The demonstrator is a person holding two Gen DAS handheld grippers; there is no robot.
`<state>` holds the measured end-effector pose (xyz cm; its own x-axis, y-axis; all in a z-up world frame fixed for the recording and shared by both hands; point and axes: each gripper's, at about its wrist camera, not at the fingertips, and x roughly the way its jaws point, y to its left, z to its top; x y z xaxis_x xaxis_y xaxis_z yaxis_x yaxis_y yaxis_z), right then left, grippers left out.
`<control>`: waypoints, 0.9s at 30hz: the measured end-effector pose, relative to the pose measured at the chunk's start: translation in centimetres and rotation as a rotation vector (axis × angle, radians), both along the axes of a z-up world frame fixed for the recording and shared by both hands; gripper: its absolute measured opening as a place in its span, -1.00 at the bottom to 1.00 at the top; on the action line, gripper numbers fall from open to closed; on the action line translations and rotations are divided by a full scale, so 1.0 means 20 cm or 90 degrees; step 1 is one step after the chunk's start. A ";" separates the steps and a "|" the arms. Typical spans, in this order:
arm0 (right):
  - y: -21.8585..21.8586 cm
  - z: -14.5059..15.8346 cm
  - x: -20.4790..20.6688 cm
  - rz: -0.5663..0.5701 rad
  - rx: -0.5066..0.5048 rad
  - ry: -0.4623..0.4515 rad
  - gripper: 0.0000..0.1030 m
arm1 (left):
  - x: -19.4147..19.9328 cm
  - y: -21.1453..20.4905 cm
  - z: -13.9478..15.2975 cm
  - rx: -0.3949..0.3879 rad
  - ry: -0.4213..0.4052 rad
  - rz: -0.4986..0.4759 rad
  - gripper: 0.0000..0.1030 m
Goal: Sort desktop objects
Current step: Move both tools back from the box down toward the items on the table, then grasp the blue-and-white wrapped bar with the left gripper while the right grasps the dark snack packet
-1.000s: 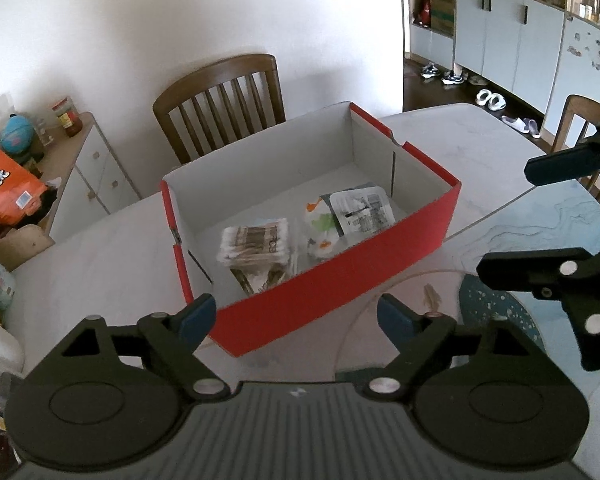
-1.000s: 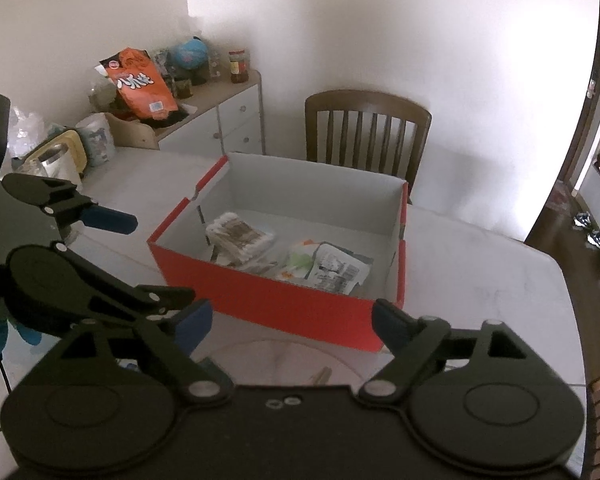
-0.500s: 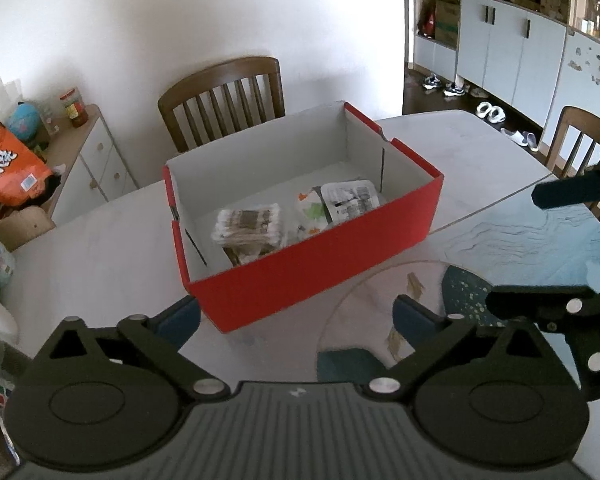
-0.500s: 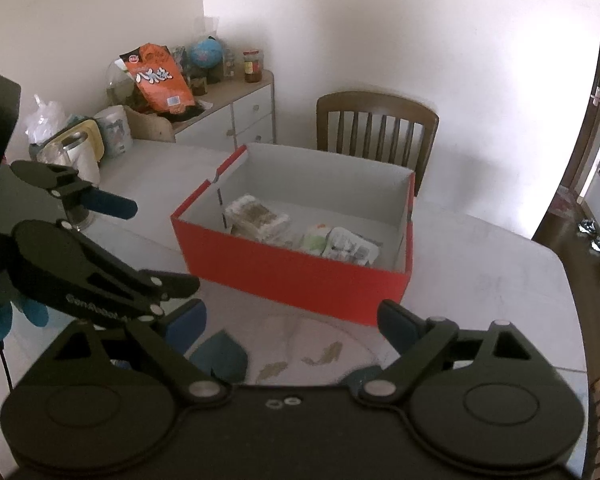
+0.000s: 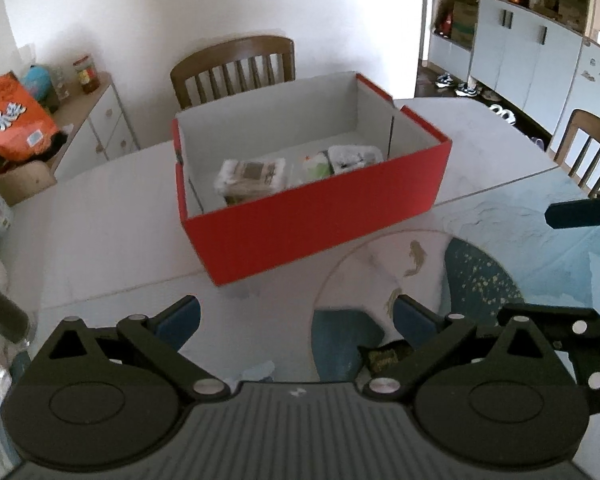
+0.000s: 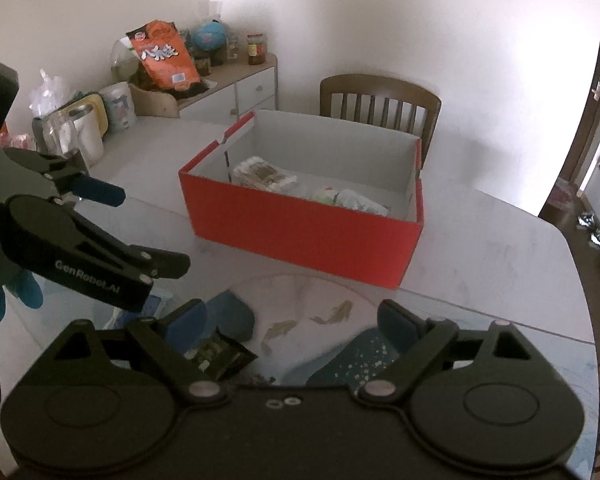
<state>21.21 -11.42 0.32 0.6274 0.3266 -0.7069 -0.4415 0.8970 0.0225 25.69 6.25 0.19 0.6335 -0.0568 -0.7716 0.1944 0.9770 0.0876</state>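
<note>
The left tongs [image 6: 148, 232] hang open and empty over the near left part of the desk [image 6: 492, 240]. Just beside them, near the front edge, a dark snack packet [image 6: 220, 356] lies on the painted mat, not yet sorted. Farther toward the middle stands the red box [image 6: 300, 228], with a wrapped bundle [image 6: 264, 176] and other packets already inside. The right tongs [image 6: 292, 320] are open and empty too. I think the risk is that the flat packet slides away under the fingers on the smooth mat.
</note>
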 end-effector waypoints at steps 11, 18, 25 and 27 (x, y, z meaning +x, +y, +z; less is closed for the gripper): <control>0.05 -0.18 -0.05 0.021 -0.011 0.046 0.76 | -0.06 0.08 -0.19 -0.017 0.042 0.022 1.00; 0.08 -0.26 -0.06 0.024 -0.016 0.064 0.74 | -0.08 0.13 -0.29 -0.027 0.063 0.036 1.00; 0.09 -0.32 -0.05 0.021 -0.023 0.081 0.72 | -0.10 0.17 -0.38 -0.044 0.083 0.042 1.00; 0.09 -0.34 -0.05 0.019 -0.025 0.084 0.71 | -0.10 0.18 -0.39 -0.046 0.082 0.046 1.00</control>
